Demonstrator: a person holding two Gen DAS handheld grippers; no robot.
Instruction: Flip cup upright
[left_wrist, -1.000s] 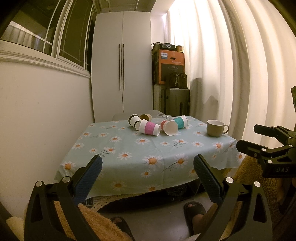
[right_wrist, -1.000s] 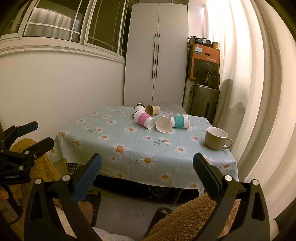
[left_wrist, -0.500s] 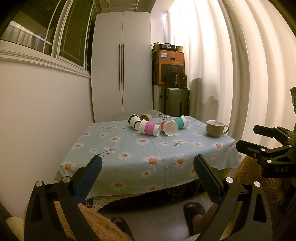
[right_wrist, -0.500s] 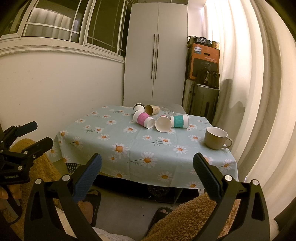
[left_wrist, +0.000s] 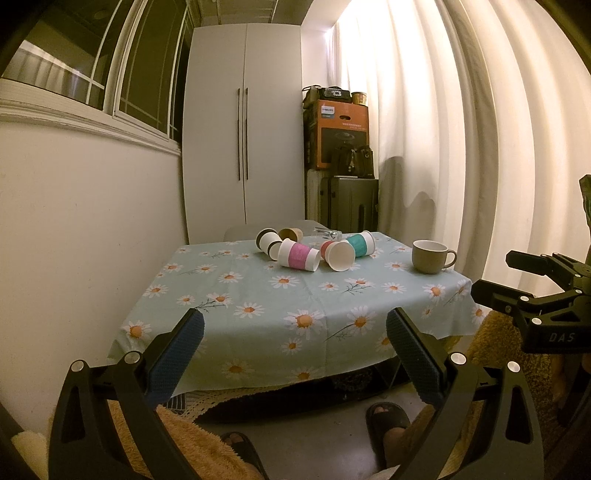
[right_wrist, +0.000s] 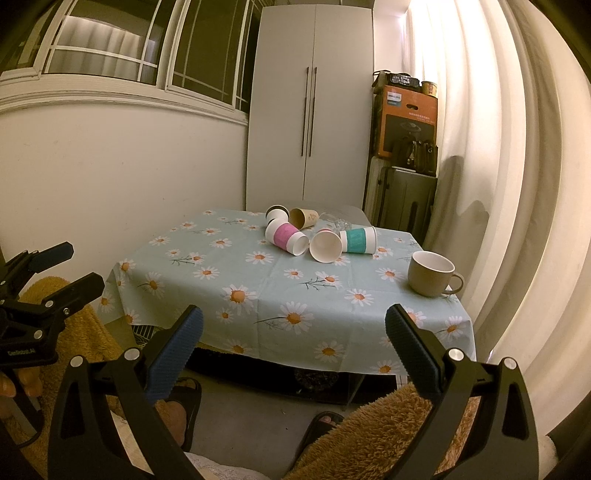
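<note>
Several paper cups lie on their sides near the table's far edge: a pink-banded cup (left_wrist: 298, 255) (right_wrist: 286, 238), a plain white cup with its mouth toward me (left_wrist: 338, 255) (right_wrist: 325, 247), a teal-banded cup (left_wrist: 360, 244) (right_wrist: 357, 240), a brown cup (right_wrist: 303, 218) and a dark-rimmed cup (left_wrist: 266, 239). A clear glass (right_wrist: 335, 221) lies behind them. My left gripper (left_wrist: 294, 343) and right gripper (right_wrist: 293, 341) are both open and empty, held short of the table's near edge. Each shows at the edge of the other's view.
A beige mug (left_wrist: 430, 256) (right_wrist: 432, 273) stands upright at the table's right side. The table has a daisy-print cloth (left_wrist: 258, 295). A white cabinet (left_wrist: 243, 147), boxes and a curtain stand behind. My slippered feet (left_wrist: 388, 417) are below.
</note>
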